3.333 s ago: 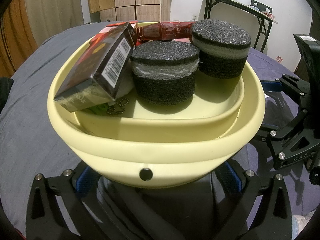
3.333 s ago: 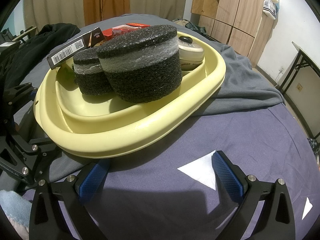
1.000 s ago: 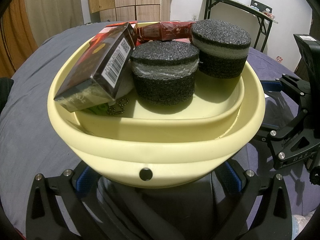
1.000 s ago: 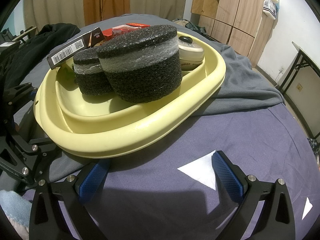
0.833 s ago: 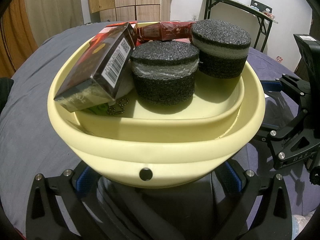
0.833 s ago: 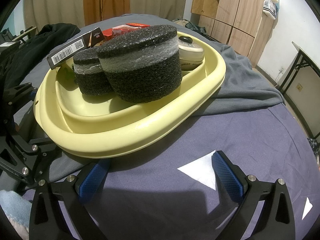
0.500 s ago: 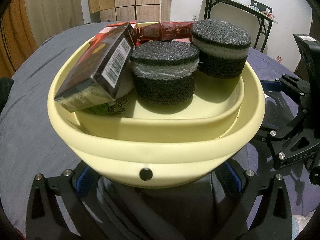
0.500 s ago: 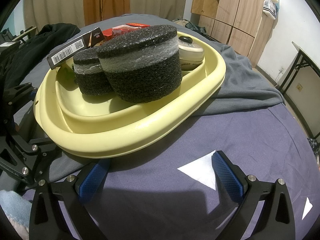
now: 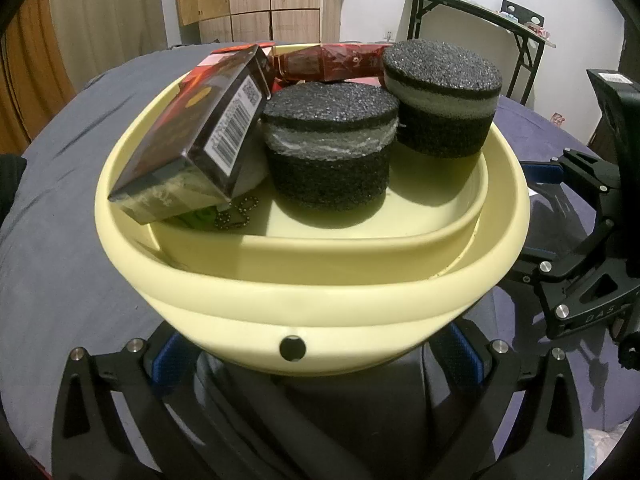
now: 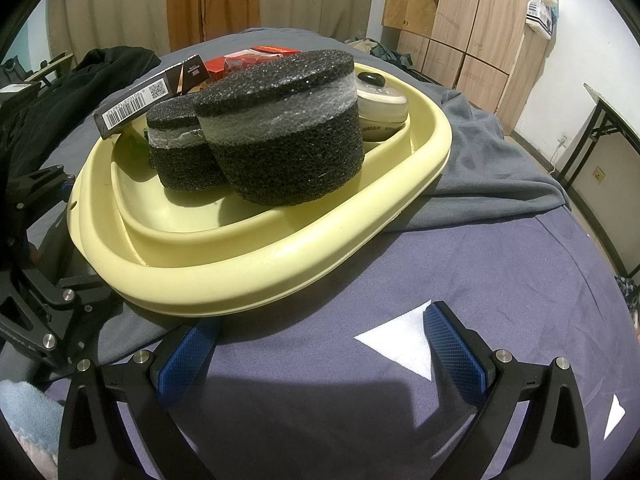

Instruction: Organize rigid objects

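Observation:
A pale yellow basin (image 9: pixel 320 292) sits on the bed and shows in the right wrist view (image 10: pixel 248 280) too. In it stand two black foam cylinders (image 9: pixel 332 148) (image 9: pixel 440 96), a dark box with a barcode (image 9: pixel 200 140), red packets (image 9: pixel 328 62), a bead chain (image 9: pixel 236 216) and a cream round case (image 10: pixel 380 108). My left gripper (image 9: pixel 316 360) is open, its jaws low beside the basin's near wall. My right gripper (image 10: pixel 320 344) is open and empty over the purple sheet, just short of the basin's rim.
A grey blanket (image 10: pixel 488 172) lies under and beyond the basin. White paper scraps (image 10: pixel 400 344) lie on the purple sheet. Dark clothes (image 10: pixel 80 80) are piled at the left. Wooden wardrobes (image 10: pixel 472 20) and a folding table (image 9: pixel 472 12) stand around the bed.

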Demonstrator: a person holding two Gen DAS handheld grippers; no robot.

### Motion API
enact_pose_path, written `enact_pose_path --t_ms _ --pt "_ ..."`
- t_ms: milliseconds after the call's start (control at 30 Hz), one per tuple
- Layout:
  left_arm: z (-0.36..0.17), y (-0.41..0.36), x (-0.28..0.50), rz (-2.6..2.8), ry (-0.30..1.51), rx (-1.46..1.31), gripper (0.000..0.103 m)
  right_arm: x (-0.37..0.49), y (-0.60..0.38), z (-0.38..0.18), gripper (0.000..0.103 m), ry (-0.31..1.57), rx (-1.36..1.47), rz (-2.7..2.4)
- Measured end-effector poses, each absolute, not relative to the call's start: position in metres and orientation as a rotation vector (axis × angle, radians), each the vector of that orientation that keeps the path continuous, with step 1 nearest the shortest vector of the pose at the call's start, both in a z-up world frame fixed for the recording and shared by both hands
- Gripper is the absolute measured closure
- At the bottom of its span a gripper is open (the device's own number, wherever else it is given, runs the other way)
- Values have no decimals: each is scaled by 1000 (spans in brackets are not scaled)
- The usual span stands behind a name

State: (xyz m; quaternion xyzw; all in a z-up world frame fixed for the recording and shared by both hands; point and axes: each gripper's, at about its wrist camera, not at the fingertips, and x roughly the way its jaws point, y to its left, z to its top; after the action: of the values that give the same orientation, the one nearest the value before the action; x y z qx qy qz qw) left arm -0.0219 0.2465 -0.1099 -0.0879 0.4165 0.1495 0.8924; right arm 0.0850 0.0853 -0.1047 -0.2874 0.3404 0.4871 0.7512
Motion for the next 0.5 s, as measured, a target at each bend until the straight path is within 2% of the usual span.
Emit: enact_pose_path --t_ms 500 --pt "-110 246 -21 309 864 -184 0 85 85 -105 0 743 -628 1064"
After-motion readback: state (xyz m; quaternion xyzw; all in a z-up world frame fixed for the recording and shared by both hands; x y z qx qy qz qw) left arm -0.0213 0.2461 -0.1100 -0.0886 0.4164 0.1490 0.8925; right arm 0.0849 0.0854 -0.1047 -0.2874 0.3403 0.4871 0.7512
